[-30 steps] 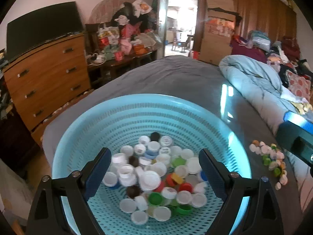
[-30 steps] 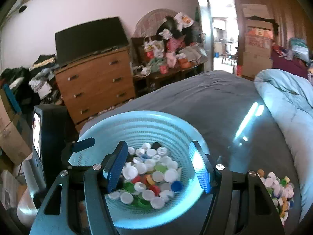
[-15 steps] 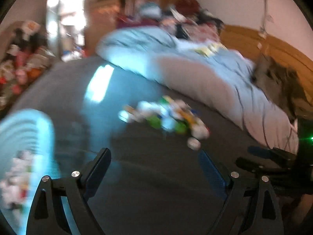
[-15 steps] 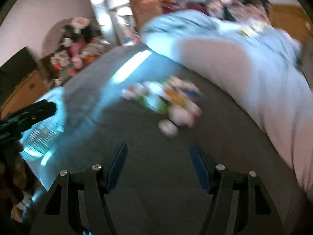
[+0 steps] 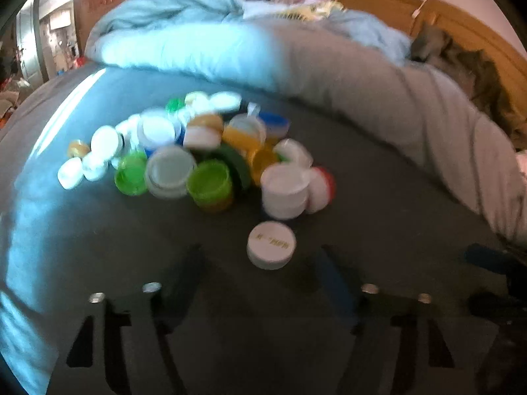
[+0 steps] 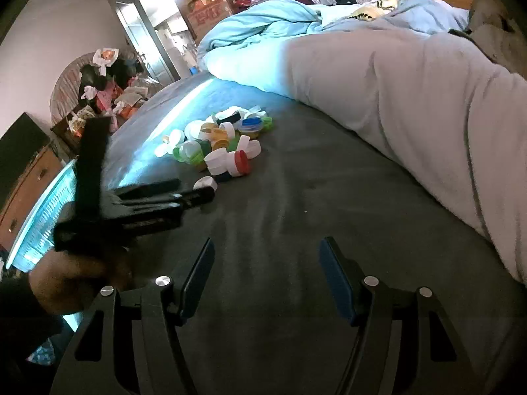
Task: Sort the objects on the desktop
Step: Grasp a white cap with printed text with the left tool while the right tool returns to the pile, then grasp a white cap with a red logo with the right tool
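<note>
A pile of bottle caps [image 5: 204, 151] lies on the dark grey bed cover [image 5: 378, 230]. Most of the caps are white. Some are green, some are yellow or orange, one is blue and one has a red rim. They lie in a heap, touching and leaning on each other. The left view is blurry, so small marks on them are hard to read.

One white cap [image 5: 271, 245] lies alone, a little apart from the pile on the near side. It is round and flat on top, with pale yellow letters that cannot be read.

The left claw [image 5: 260, 283] is low over the bed, just in front of this lone cap. Its jaws are closing, but nothing is between them, and they do not touch the cap.

The right claw [image 6: 266, 276] is over bare bed cover, well apart from the pile. Its blue pads [image 6: 336, 283] stand apart and hold nothing.

In the right view a hand [image 6: 75, 276] holds the left claw beside the edge of a light blue basket [image 6: 42, 217]. A puffy pale blue blanket [image 6: 411, 75] lies behind the caps.
</note>
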The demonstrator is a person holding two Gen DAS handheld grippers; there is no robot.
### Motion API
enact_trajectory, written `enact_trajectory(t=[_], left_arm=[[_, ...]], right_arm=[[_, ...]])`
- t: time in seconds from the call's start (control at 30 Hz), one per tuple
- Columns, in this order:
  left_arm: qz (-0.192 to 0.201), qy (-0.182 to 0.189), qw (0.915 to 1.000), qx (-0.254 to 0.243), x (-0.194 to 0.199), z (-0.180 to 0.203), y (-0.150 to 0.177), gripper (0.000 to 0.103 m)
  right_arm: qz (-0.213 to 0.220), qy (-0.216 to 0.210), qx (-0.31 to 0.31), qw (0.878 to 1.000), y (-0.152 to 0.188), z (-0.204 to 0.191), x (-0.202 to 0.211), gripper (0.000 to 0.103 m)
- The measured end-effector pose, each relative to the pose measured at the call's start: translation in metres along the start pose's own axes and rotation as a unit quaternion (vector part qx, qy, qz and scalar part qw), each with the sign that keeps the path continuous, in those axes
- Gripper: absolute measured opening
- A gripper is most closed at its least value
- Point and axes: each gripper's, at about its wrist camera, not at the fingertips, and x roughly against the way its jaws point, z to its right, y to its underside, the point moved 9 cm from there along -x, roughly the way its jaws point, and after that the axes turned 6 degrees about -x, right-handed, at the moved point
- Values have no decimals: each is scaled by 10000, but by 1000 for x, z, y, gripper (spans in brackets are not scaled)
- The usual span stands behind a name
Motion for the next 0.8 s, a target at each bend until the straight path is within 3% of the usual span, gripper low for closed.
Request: enact_trajectory(t=[0.03, 0.1, 0.13, 0.2, 0.3, 0.53, 0.6, 0.67, 0.7, 0.77, 0.8], left_arm=[[26, -84, 10000, 19, 0, -3, 0, 62], [49, -80, 9999, 113, 4, -7, 0, 34], [52, -50, 9997, 226, 7, -11, 0, 28], [143, -79, 9989, 445, 14, -22, 3, 28], [194, -106, 9979, 612, 16, -33, 11, 28], [280, -54, 9968, 751, 17, -37, 15, 30], [285, -77, 9959, 857, 19, -42, 17, 30], [277, -70, 9950, 960, 23, -47, 20, 30], [260, -64, 9947, 989, 25, -49, 22, 30], [262, -80, 9944, 1024, 32, -55, 28, 30], [264, -111, 9941, 1044, 36, -59, 32, 30]], right_arm=[[-5, -34, -4, 10000, -1, 0, -2, 61], [-64, -201, 20, 9998, -2, -3, -8, 60], [-89, -274, 49, 9996, -4, -5, -11, 60], [-118, -490, 171, 9986, -13, -14, -20, 53], [-67, -610, 432, 9972, -32, -27, -36, 53], [240, -282, 629, 9973, -90, -42, -81, 53], [51, 31, 745, 9972, -91, -43, -101, 54], [-525, -177, 1042, 9930, -74, -58, -122, 53], [-755, -566, 1340, 9865, -60, -77, -121, 53], [-636, -1100, 1616, 9786, -49, -99, -96, 53], [-438, -1178, 1496, 9807, -51, -98, -78, 53]])
